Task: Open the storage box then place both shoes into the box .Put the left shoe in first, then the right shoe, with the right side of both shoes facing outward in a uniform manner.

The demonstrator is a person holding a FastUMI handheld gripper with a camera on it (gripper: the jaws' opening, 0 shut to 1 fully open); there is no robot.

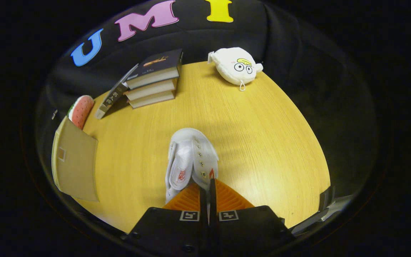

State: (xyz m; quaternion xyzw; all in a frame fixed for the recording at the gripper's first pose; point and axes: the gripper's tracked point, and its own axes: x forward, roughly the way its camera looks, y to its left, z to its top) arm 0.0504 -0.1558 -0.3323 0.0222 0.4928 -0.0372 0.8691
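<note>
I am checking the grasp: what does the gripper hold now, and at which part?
The gripper is shut on the white shoe, pinching a thin part at its near end; which part exactly cannot be told.

Even overhead light – table (255, 135) bright with a soft glare patch beyond the shoe (191, 157), short shadows, strong fisheye bending at edges – sharp centre.

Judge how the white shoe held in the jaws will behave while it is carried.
The white high-top shoe looks like soft canvas, so its upper will likely flex and sag. The gripper pinches only a thin edge, jaws nearly closed, so the shoe may swing or slip. It is probably light.
</note>
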